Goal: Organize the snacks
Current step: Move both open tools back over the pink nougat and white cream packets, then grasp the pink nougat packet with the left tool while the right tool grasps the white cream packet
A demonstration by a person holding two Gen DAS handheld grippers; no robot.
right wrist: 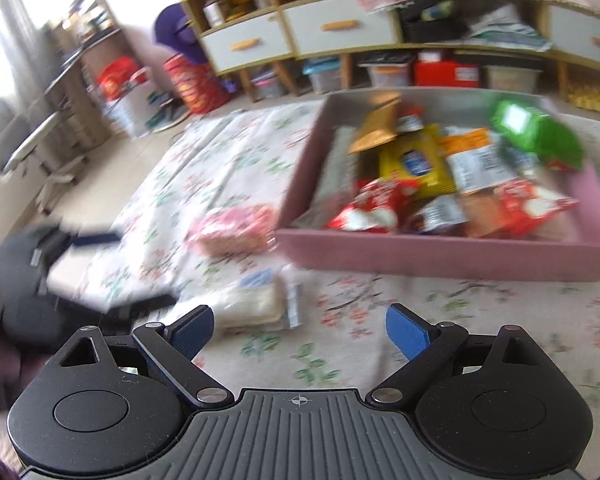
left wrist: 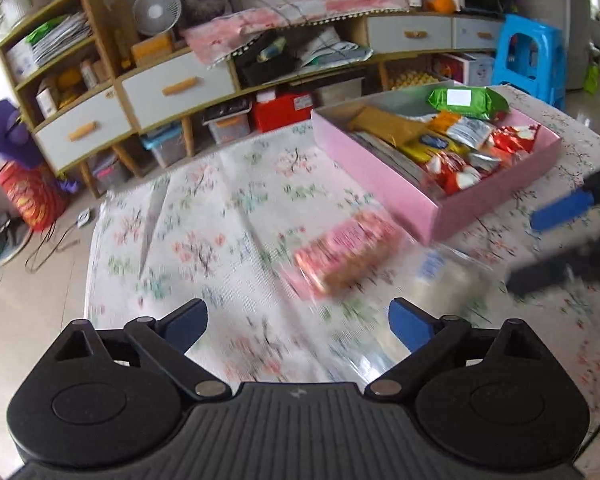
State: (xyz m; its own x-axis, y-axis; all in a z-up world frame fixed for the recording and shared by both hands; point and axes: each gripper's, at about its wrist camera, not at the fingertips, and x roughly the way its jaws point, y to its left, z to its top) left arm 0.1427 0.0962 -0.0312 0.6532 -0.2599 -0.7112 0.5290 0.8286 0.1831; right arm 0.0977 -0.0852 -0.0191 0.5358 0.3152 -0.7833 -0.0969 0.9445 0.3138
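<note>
Both grippers, left [left wrist: 298, 326] and right [right wrist: 299, 330], have fingers spread wide, empty; snack labels are blurred unreadable.

A table [left wrist: 228, 184] stands before a long cabinet [left wrist: 180, 84] with a stool [left wrist: 528, 60] at the cabinet's right end. On the table's right part sits a tray [left wrist: 384, 176] with snack packets [left wrist: 452, 148] piled in it. Two more packets lie on the cloth just outside the tray's near corner: a biscuit packet [left wrist: 348, 256] and, right of it and nearer, a clear-wrapped packet [left wrist: 452, 280].
</note>
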